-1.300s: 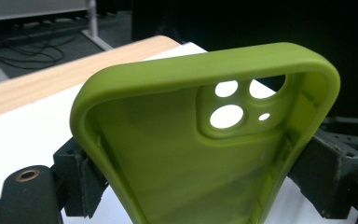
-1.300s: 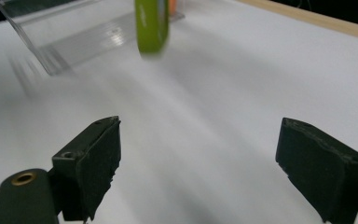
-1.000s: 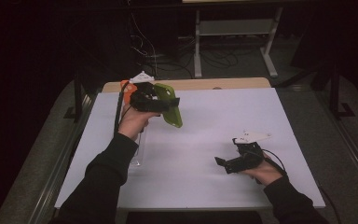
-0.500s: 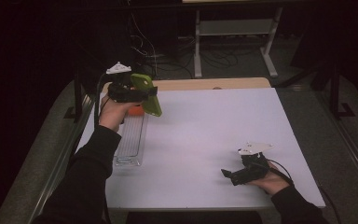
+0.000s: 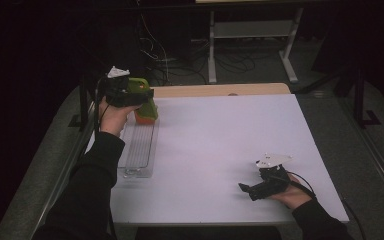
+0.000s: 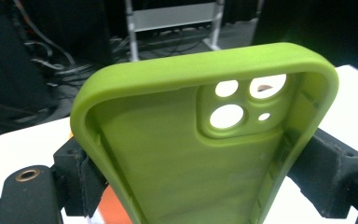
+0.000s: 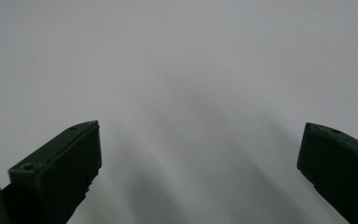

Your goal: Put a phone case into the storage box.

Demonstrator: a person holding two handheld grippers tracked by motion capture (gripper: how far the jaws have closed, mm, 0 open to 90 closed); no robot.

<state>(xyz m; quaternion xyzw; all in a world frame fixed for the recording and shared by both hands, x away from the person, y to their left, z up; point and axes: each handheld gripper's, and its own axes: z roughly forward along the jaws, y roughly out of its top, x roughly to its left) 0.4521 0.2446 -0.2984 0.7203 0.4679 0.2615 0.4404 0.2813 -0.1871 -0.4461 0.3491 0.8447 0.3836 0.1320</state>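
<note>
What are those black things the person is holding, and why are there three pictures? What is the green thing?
A person sits at a white table and holds a tool in each hand. Each tool has two black jaws that pinch. One picture is taken from above. The other two come from little cameras riding on the tools, looking along the jaws.

The left gripper pinches a green phone case by its sides; you can see the round camera holes. Something orange sits just under it. Beside that lies a clear tray.

The right gripper rests low near the table with its jaws wide apart, holding nothing.
</note>
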